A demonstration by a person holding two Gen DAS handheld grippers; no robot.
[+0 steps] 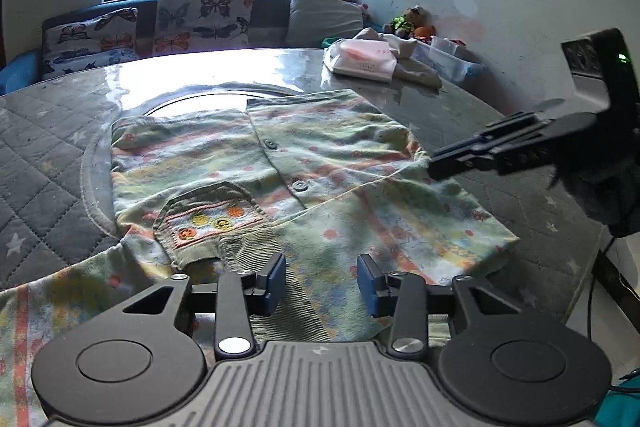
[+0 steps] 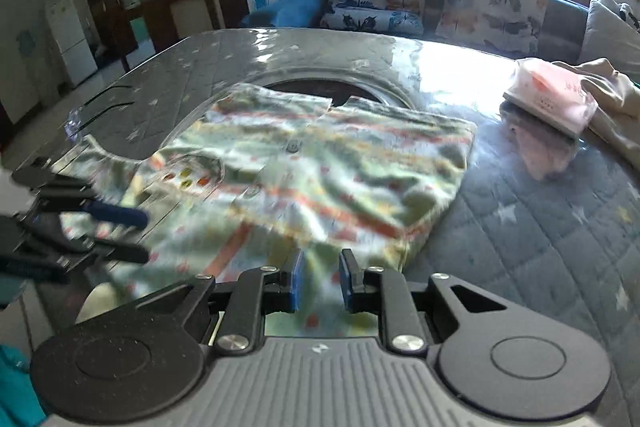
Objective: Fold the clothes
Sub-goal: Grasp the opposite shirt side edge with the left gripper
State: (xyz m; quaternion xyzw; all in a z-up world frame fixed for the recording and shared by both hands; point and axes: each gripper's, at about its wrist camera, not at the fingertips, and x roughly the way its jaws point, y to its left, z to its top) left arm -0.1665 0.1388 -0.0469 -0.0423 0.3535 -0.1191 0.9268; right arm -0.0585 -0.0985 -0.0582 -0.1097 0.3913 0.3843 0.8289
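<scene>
A small green, orange-striped buttoned garment (image 1: 320,147) lies spread on the quilted grey table (image 1: 40,167), pocket (image 1: 212,223) facing up. My left gripper (image 1: 322,281) hovers over the garment's near edge with its blue pads apart and cloth lying flat under the gap. In the right wrist view the garment (image 2: 320,163) is blurred, and the left gripper (image 2: 136,235) shows at its left side with fingers spread. My right gripper (image 2: 323,283) has its pads close together with a fold of the garment's near edge between them. From the left wrist it shows as the right gripper (image 1: 434,169) at the garment's right edge.
A pink tissue pack (image 1: 360,59) and a beige cloth (image 1: 416,67) lie at the table's far right, the pack (image 2: 548,95) also in the right wrist view. A sofa with butterfly cushions (image 1: 200,19) runs behind. The table's edge (image 1: 600,247) drops off at the right.
</scene>
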